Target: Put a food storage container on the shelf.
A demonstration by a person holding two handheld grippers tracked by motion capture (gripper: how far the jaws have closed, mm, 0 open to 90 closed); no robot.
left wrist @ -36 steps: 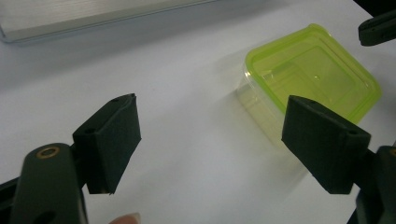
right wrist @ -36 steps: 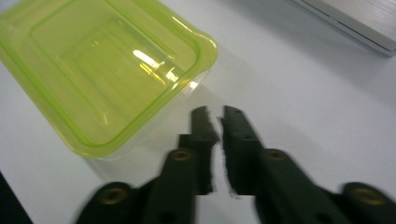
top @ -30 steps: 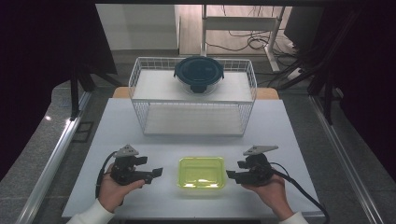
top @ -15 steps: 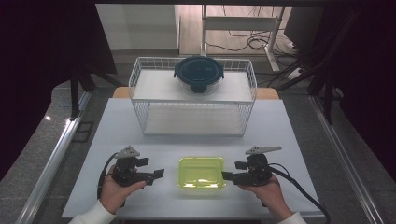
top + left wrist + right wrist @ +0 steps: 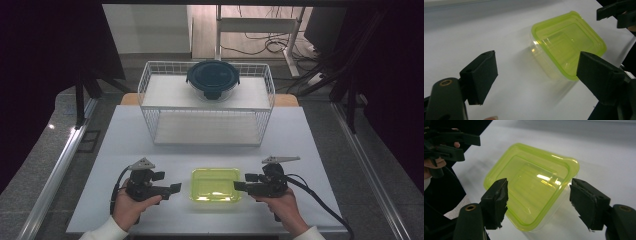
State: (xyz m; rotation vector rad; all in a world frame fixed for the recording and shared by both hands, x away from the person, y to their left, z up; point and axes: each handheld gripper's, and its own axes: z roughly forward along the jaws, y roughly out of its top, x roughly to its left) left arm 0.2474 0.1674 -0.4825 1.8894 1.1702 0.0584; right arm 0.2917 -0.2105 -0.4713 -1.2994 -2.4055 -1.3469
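Lime-green lidded container (image 5: pixel 215 184) sits low centre of the high view, near the white table's (image 5: pixel 310 140) front edge. Left gripper (image 5: pixel 172 189) and right gripper (image 5: pixel 241 184) flank it, both spread wide, holding nothing. Bare tabletop runs up to the wire basket (image 5: pixel 207 129).

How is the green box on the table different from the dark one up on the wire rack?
The green box is rectangular with a see-through lime lid; the dark container is round with a dark lid. The green box sits on the table between the tools; the dark container rests atop the wire rack. Both are lidded.
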